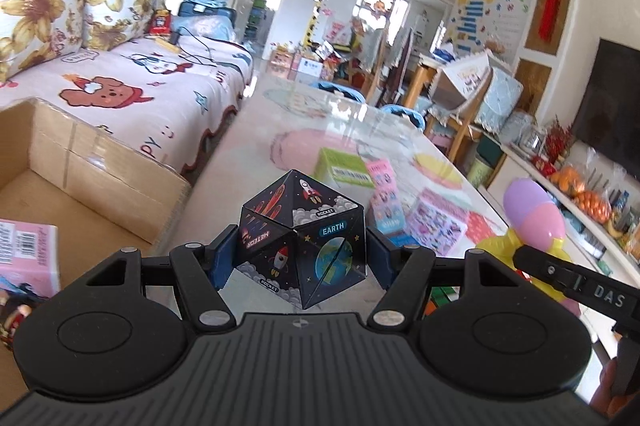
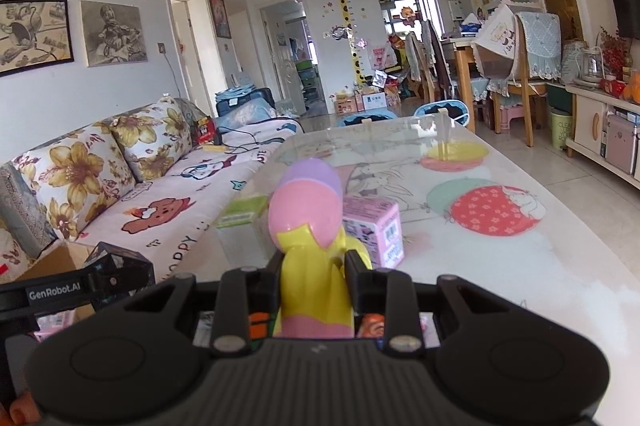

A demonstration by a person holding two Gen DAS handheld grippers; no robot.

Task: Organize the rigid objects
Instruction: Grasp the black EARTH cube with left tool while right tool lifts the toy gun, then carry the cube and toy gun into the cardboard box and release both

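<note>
My left gripper is shut on a black space-print folding cube, held in the air above the table edge, its blue pads pressing both sides. In the right wrist view that cube shows at the lower left. My right gripper is shut on a yellow toy with a pink and purple egg-shaped top, lifted above the table. From the left wrist view the same toy and the right gripper's arm appear at the right.
An open cardboard box stands at the left by the sofa, with a pink box in it. On the glass table lie a green box, a pink sticker cube and other small boxes.
</note>
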